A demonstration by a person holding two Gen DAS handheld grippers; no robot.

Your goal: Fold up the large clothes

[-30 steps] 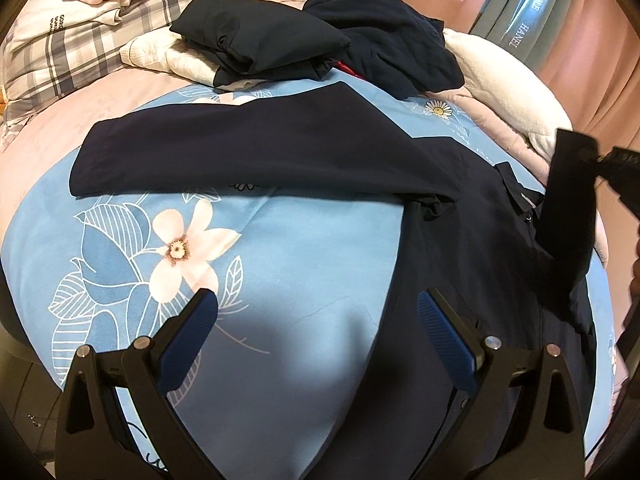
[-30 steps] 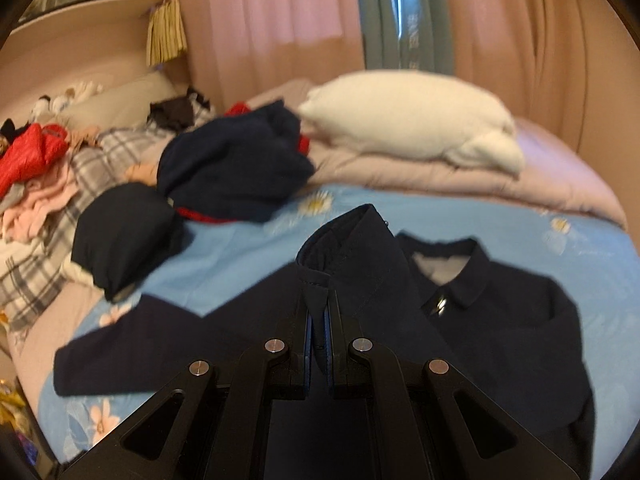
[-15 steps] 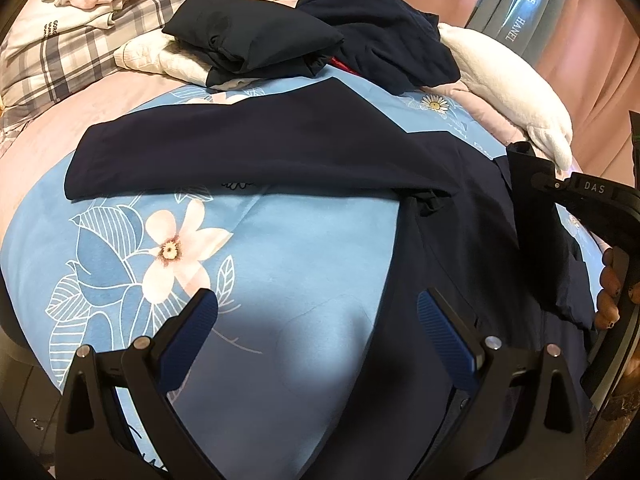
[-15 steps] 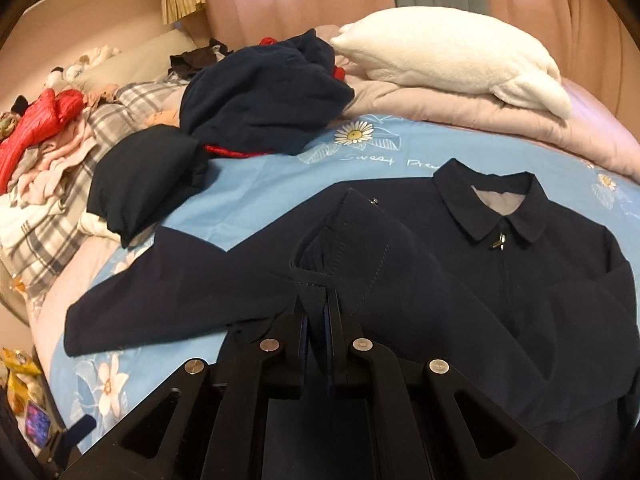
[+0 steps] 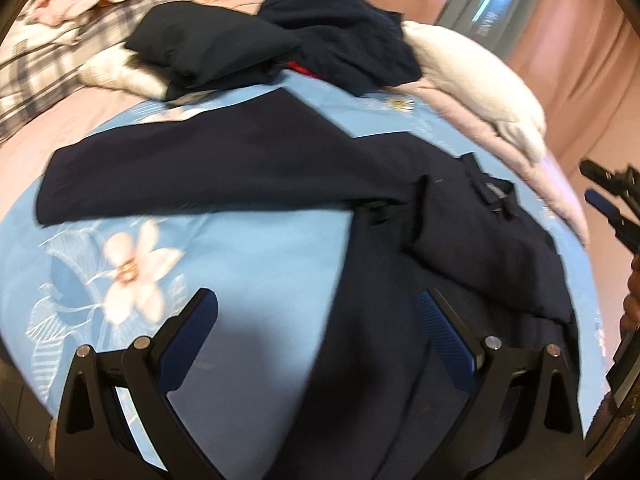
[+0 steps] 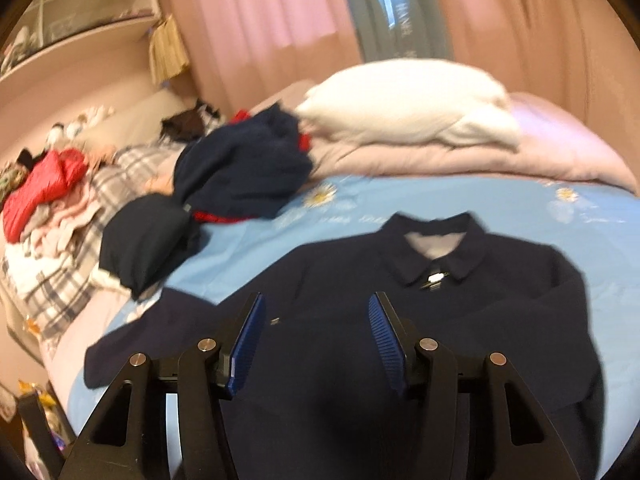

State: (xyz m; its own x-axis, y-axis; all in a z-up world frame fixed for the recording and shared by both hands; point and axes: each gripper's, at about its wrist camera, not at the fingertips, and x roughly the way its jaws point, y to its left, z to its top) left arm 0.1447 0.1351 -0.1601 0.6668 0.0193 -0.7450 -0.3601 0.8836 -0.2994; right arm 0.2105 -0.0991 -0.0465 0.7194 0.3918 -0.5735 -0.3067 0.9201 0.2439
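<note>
we have a dark navy jacket (image 6: pixel 400 360) lying face up on the pale blue floral bedspread (image 5: pixel 248 248), collar (image 6: pixel 436 240) toward the white pillow (image 6: pixel 412 104). the right gripper (image 6: pixel 316 336) has just been opening and now stands about half wide with nothing between its blue ribbed pads; the sleeve it let go of lies folded across the chest (image 5: pixel 480 252). the left gripper (image 5: pixel 320 320) is spread wide over the bedspread and the jacket's near edge, gripping nothing.

the other sleeve (image 5: pixel 192 176) stretches out flat to the side, so we judge that it comes next. to do it well, we think the left gripper should pinch near the cuff, lift only enough to clear the bedspread, carry it across the chest so it lies over the folded one, and let go only once the cloth rests flat. dragging it low could rumple the body underneath.

the jacket looks like a smooth, matte woven cloth with some weight; it holds a crisp edge along the sleeve and collar. a small metal zip pull (image 6: pixel 434 278) glints below the collar. the bedspread seems soft and slightly yielding. behind it, folded dark garments (image 6: pixel 240 172) sit in rounded, bulky heaps.
</note>
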